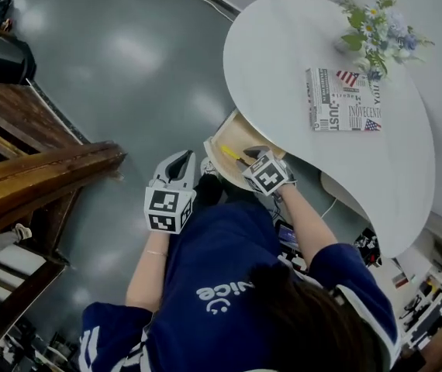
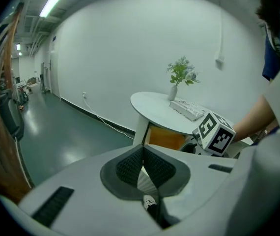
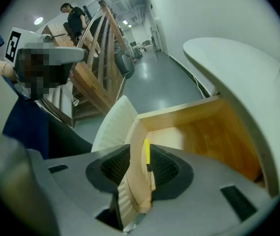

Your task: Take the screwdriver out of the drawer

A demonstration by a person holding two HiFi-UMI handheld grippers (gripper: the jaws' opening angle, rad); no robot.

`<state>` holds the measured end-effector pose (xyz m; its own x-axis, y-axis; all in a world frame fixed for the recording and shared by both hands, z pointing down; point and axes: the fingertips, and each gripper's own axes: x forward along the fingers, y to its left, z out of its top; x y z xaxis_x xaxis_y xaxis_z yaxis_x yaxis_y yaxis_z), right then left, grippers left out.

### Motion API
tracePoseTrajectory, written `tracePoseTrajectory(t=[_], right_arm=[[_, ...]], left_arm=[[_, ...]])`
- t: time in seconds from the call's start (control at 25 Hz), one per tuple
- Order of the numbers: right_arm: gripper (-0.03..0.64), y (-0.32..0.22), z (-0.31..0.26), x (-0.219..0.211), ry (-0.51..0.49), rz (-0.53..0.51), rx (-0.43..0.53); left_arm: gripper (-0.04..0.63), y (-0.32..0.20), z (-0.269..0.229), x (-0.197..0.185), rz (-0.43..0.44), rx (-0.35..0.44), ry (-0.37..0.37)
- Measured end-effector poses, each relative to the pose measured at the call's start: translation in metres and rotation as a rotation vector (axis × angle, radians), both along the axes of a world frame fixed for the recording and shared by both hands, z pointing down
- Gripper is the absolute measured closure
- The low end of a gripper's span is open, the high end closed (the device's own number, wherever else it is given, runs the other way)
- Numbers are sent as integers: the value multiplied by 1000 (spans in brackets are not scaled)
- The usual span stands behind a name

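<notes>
Jaws wide on right gripper (image 3: 140,165), straddling front wall of the pulled-out drawer (image 3: 194,132); yellow screwdriver (image 3: 146,154) lying just inside, ungripped. Jaws pressed together, empty, on left gripper (image 2: 142,165). Seemingly reaching stage: next, dip past the wall, close on it.

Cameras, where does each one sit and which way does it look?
Head view: on the person's head, looking steeply down at the table, the open drawer, the person's blue top, the left gripper and the right gripper.
Left gripper view: on the left gripper, looking across the room at the table and flowers; its shut jaws and the person's right forearm show.
Right gripper view: on the right gripper, looking down into the drawer; the yellow screwdriver shows between its open jaws.
Shared: head and right gripper views both show drawer and screwdriver.
</notes>
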<state>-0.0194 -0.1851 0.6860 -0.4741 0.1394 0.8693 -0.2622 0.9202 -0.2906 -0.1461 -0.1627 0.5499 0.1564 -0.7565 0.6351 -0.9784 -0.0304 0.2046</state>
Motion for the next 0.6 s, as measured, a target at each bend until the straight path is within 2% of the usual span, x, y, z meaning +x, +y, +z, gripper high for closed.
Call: tracePoseTrajectory(t=[0.28, 0.44, 0.6], right_arm=[[480, 6, 35, -10, 64, -142, -45], [477, 7, 54, -12, 89, -185, -53], [476, 10, 69, -14, 99, -203, -61]], left_arm=[[592, 21, 7, -21, -111, -57, -23], [592, 31, 11, -25, -156, -79, -28], [592, 38, 15, -19, -164, -96, -35]])
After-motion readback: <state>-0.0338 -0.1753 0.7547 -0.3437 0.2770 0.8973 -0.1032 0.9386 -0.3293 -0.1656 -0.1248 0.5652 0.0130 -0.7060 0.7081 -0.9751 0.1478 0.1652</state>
